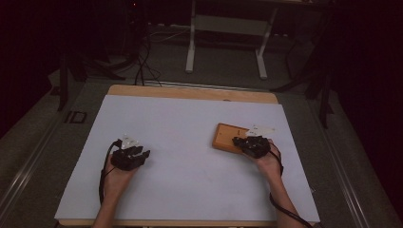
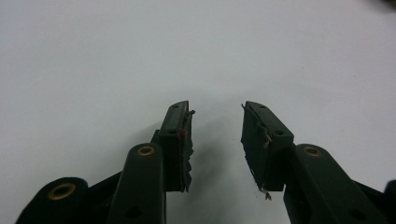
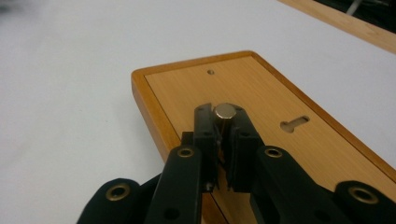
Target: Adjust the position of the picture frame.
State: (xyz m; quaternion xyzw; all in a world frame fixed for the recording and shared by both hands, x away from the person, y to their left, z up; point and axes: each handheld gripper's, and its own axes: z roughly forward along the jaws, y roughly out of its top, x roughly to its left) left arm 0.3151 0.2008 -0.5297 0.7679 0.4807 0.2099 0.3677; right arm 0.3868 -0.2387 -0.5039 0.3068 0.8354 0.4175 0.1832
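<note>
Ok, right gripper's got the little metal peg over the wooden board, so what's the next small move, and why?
Probably ease the right gripper down so the metal peg comes nearer the wooden board. Its jaws are clamped on the peg, which sits above the board's face, between the small round hole and the keyhole slot. Which opening it belongs in I cannot tell. The left gripper rests open over bare table.

The left gripper [image 2: 215, 133] is showing two black jaws with brass-ringed holes along their links and frayed, torn pad edges, one bearing a small red fleck; the right gripper [image 3: 223, 140] is carrying the same black links and brass eyelets; a black cable is trailing from each; a grey three-cornered plate is topping each one; both forearms are showing no sleeves.
</note>
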